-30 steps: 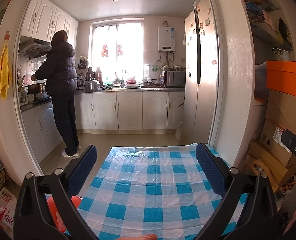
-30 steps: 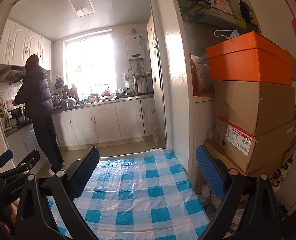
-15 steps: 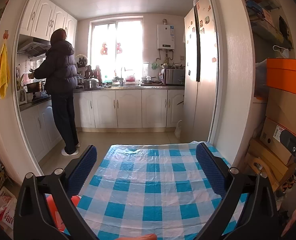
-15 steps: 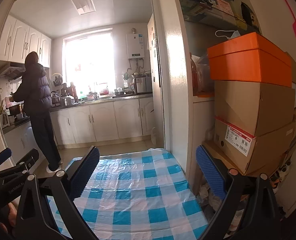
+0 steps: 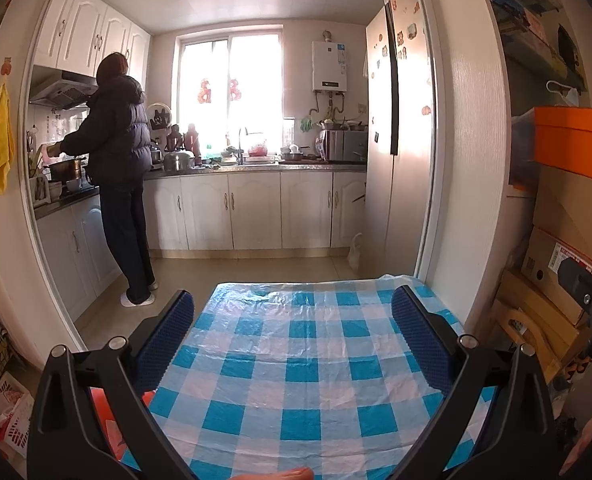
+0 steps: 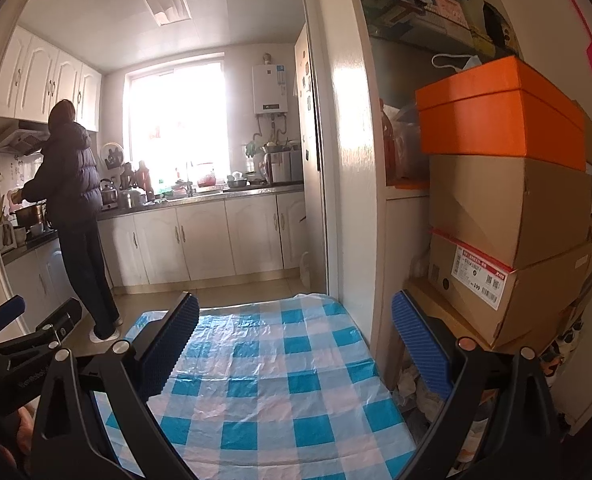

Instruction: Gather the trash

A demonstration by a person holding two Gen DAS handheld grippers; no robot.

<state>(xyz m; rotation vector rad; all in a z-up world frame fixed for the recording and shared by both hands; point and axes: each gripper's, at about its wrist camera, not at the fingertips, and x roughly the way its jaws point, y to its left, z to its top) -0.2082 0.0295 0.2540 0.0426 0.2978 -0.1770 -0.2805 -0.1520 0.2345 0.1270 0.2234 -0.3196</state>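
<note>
Left gripper [image 5: 292, 340] & right gripper [image 6: 294, 340] are held spread wide, nothing pinched, above the checked-cloth surface [image 5: 296, 360]. No trash is seen on the surface. Its far edge is met by open kitchen floor [image 5: 256, 268]; its right edge runs close by the doorway wall [image 6: 351, 200] & stacked cardboard boxes [image 6: 507, 240], orange box [image 6: 503, 116] on top, contents hidden. A person [image 5: 122, 184] is seen at the far counter.
</note>
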